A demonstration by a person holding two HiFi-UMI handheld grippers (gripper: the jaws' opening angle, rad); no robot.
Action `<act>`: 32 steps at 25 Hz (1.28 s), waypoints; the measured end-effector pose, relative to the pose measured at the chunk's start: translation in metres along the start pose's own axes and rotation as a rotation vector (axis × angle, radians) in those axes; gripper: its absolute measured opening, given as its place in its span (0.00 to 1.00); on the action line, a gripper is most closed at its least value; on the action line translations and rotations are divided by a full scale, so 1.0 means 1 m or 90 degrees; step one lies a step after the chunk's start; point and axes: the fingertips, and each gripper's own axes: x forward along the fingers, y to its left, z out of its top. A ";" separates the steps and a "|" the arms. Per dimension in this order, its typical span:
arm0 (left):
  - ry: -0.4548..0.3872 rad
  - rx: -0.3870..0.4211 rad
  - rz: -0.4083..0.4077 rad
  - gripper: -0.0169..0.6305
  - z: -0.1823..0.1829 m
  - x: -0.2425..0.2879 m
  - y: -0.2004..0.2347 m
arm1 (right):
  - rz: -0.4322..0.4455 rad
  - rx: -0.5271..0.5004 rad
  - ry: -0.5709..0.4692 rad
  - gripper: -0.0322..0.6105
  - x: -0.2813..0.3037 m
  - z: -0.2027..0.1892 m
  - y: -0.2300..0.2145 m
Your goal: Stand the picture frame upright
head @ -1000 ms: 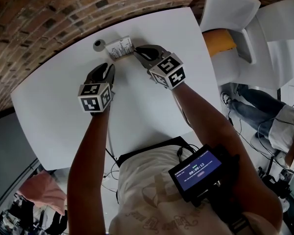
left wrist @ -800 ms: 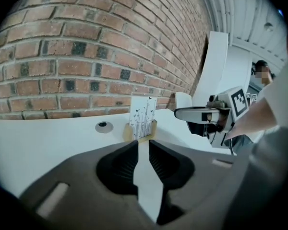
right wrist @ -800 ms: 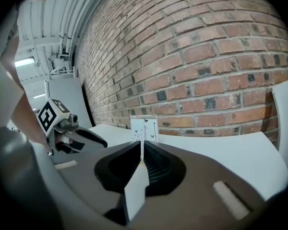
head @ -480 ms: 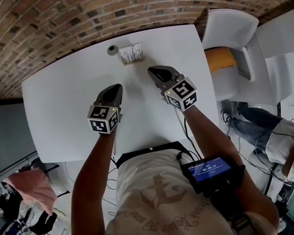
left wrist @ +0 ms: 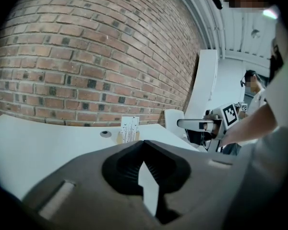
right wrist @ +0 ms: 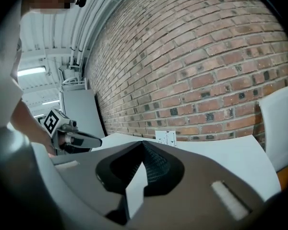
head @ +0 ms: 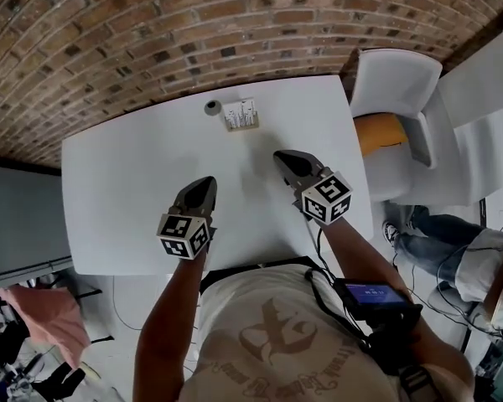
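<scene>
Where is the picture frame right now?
In the head view, the picture frame stands upright at the far edge of the white table, by the brick wall, just right of a small round grey object.

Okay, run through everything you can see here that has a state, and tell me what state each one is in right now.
picture frame: standing upright on the table, by the brick wall, untouched.
small round grey object: lying on the table beside the frame.
left gripper: shut, having just closed, empty.
right gripper: shut, having just closed, empty.
white chair: unoccupied.
</scene>
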 end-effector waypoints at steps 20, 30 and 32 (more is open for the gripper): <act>-0.057 -0.017 -0.040 0.03 -0.017 -0.079 -0.039 | -0.035 -0.014 0.007 0.06 -0.068 -0.016 0.058; -0.043 -0.006 -0.093 0.03 -0.025 -0.097 -0.052 | -0.071 -0.007 -0.003 0.06 -0.084 -0.016 0.092; -0.039 -0.004 -0.100 0.03 -0.029 -0.103 -0.054 | -0.075 -0.005 -0.001 0.06 -0.088 -0.020 0.100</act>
